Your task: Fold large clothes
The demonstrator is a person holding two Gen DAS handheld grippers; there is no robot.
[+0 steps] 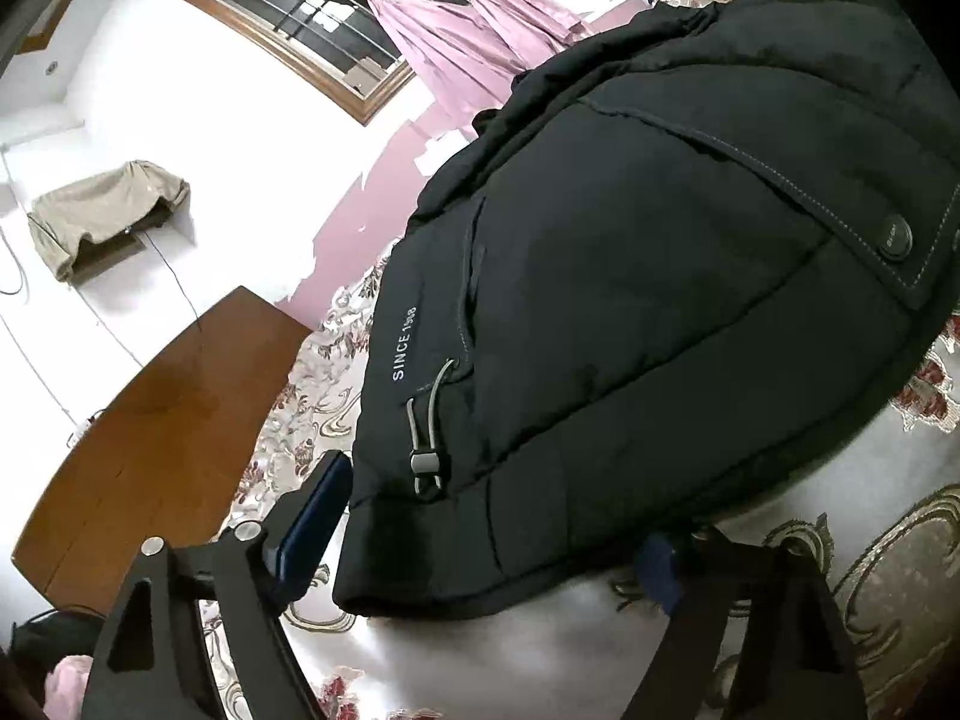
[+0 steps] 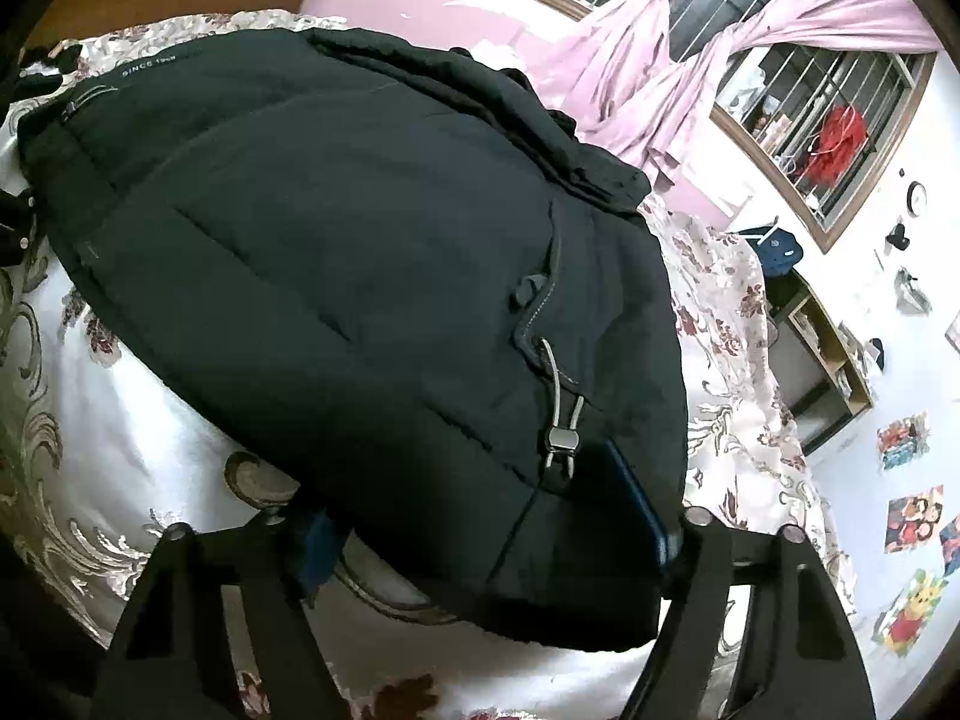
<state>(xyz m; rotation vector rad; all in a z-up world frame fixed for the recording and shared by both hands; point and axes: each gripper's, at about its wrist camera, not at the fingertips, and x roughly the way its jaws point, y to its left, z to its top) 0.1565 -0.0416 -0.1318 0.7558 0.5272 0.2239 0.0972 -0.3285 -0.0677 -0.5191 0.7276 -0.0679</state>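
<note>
The puffy black quilted jacket (image 1: 630, 300) lies bunched on the white floral-patterned bedspread (image 1: 540, 648), its hem toward both cameras and a grey drawcord toggle (image 2: 563, 439) near the edge. The left gripper (image 1: 480, 552) is spread wide, its blue-padded fingers (image 1: 315, 516) straddling the hem corner without pinching it. The right gripper (image 2: 486, 534) is likewise released, fingers either side of the opposite hem corner.

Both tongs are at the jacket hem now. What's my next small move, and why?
Probably close both tongs: the left tongs and right tongs each straddle a hem corner of the black jacket with jaws open, so nothing is gripped yet for the fold.
</note>
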